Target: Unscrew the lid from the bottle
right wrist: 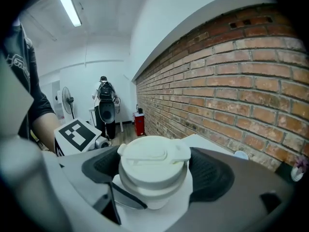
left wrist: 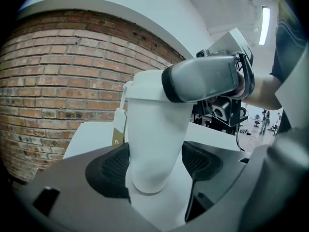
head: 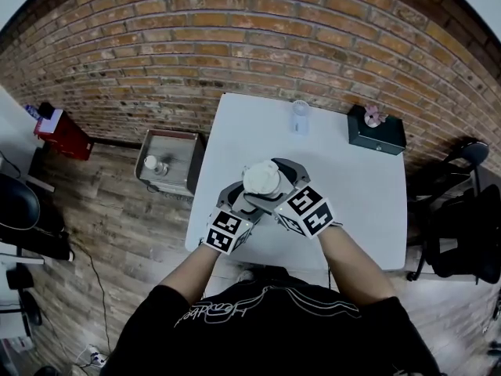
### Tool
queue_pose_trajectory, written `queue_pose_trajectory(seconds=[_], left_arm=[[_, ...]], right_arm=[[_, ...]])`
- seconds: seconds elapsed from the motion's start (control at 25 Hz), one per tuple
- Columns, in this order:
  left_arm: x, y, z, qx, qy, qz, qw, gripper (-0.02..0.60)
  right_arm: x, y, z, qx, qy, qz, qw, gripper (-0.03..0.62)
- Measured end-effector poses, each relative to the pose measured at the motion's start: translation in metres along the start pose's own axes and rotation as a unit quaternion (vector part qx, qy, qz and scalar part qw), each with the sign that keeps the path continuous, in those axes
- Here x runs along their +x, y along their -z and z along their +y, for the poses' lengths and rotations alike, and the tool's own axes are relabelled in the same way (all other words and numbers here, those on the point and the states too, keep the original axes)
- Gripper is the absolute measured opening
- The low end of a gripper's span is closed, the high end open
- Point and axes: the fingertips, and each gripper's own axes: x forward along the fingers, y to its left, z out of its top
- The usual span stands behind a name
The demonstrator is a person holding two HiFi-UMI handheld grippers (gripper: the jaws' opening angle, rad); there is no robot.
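Jaws of the left gripper (left wrist: 154, 167) pinch the bottle (left wrist: 155, 129) (right gripper (right wrist: 152, 172) pinches lid (right wrist: 153, 157)).

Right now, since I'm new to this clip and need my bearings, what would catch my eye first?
The white bottle over the white table, gripped by both tools: the left gripper on its body, the right gripper on its lid. Behind runs a brick wall, with a dark box at the table's far right corner.
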Motion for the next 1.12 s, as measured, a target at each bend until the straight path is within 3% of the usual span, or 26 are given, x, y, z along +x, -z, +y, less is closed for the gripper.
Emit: queue_pose_trajectory(seconds=[0.48, 0.88, 1.12], left_arm=[[0.0, 0.001, 0.0, 0.001, 0.001, 0.001, 1.0, 0.356], [0.0, 0.006, 0.002, -0.012, 0.017, 0.019, 0.9996, 0.357], [-0.009, 0.006, 0.005, -0.024, 0.01, 0.015, 0.9996, 0.359]], right_arm=[[-0.002, -0.004, -0.001, 0.008, -0.012, -0.021, 1.0, 0.431], [-0.024, -0.04, -0.009, 0.051, -0.006, -0.058, 0.997, 0.43], [-0.044, -0.068, -0.009, 0.05, 0.004, -0.081, 0.995, 0.428]])
